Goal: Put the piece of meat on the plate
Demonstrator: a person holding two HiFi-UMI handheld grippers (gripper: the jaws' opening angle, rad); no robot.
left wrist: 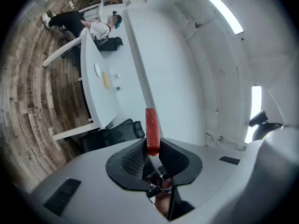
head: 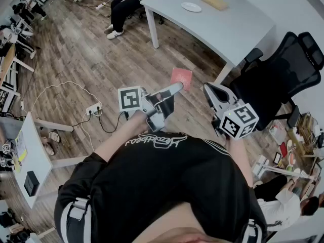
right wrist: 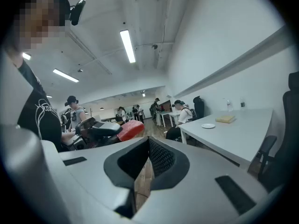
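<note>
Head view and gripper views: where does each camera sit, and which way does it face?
Head view: on the person's head, looking steeply down at the floor; shows their black shirt, the left gripper holding the piece of meat, and the right gripper.
Left gripper view: on the left gripper, facing the white table; its jaws pinch the meat.
Right gripper view: on the right gripper, facing that table; jaws together, empty; shirt at left.
Shared: all three show the meat and the plate.

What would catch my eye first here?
The red piece of meat stands out, pinched in the left gripper above the wooden floor. Beyond it, a small white plate sits on a white table, with a black office chair beside it.
</note>
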